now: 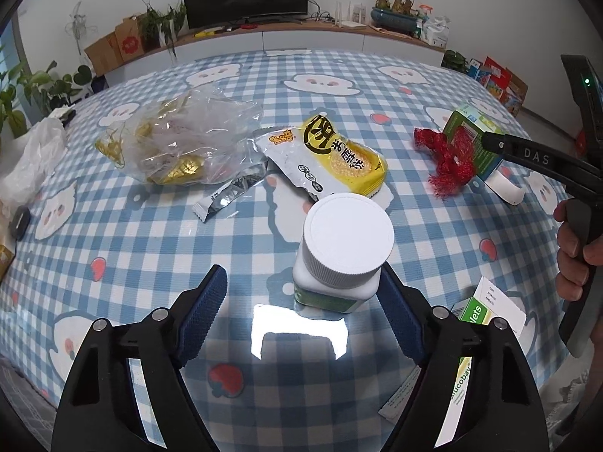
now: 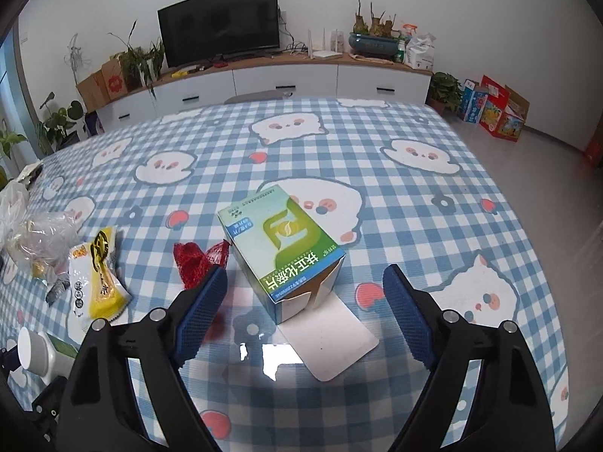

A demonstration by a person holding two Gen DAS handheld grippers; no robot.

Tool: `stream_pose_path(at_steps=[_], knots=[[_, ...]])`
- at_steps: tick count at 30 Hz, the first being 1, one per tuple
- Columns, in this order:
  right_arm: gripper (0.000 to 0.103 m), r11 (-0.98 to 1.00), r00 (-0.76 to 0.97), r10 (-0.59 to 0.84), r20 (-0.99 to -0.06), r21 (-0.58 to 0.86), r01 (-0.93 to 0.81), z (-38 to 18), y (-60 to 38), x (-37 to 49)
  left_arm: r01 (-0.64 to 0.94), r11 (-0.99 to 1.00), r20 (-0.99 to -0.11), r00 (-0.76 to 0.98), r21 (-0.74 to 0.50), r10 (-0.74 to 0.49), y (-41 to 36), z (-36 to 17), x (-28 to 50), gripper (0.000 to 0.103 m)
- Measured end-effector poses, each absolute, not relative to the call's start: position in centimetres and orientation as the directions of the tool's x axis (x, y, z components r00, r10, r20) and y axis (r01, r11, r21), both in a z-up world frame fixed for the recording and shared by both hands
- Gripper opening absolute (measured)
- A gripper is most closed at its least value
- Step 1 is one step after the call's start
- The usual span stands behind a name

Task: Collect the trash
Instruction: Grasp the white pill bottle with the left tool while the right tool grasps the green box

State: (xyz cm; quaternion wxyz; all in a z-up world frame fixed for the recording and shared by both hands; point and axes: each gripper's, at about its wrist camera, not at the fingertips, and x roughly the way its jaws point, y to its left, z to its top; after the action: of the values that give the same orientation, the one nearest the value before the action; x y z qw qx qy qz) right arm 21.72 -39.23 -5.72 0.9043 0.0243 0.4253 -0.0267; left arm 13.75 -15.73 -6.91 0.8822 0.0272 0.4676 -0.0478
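Table (image 2: 414,143) under a blue-and-white checked cloth with cartoon animals, glossy clear cover on top; trash scattered across it.

Crumpled clear plastic bag with gold wrappers inside (image 1: 181,139) lies at the far left; soft, light, slippery; judged best pinched at a bunched fold.

Green-and-white cardboard medicine box (image 2: 284,250) lies near centre in the right wrist view, end flap torn open, a loose white flap (image 2: 331,339) spread on the cover before it; likely light and empty, stiff across its narrow sides, crushable if squeezed hard; take it across the width.

Yellow-and-white foil snack wrapper (image 1: 331,158) lies flat beside the bag; thin, slick.

White plastic bottle with ribbed screw cap and green label (image 1: 339,263) stands upright; rigid, round, may roll out of the pads; grip at the body below the cap.

Red mesh net scrap (image 1: 446,158) touches the box; limp, snags easily.

Left hand-held gripper (image 1: 301,297): released, jaws spread, right pad just beside the bottle.

Right hand-held gripper (image 2: 305,301): released, jaws wide, straddling the box's near end.
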Motion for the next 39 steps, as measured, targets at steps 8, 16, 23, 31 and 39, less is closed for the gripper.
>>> stream_pose_path(at_steps=[8,16,23,31,39], knots=[[0.06,0.997,0.625,0.008,-0.781,0.055,0.056,-6.4,-40.2,22.2,0.115,0.993,-0.843,0.534,-0.013,-0.073,-17.0,-8.0,14.5,0.054],[0.032,0.996,0.62,0.038,-0.783,0.077,0.036,-6.7,-40.0,22.2,0.128,0.991,-0.844,0.529,-0.027,-0.091,-17.3,-8.3,14.6,0.044],[0.06,0.994,0.656,0.007,-0.754,0.079,0.08,-4.2,-41.2,21.5,0.125,0.992,-0.846,0.525,-0.035,-0.096,-17.0,-8.2,14.4,0.044],[0.069,0.994,0.613,-0.012,-0.79,-0.077,-0.08,0.1,-39.4,25.7,0.111,0.994,-0.85,0.522,-0.015,-0.071,-16.5,-7.8,14.6,0.043],[0.069,0.958,0.432,-0.028,-0.901,-0.149,-0.247,-2.1,-38.0,29.0,0.1,0.995,-0.858,0.509,-0.018,-0.067,-15.8,-7.9,15.1,0.043]])
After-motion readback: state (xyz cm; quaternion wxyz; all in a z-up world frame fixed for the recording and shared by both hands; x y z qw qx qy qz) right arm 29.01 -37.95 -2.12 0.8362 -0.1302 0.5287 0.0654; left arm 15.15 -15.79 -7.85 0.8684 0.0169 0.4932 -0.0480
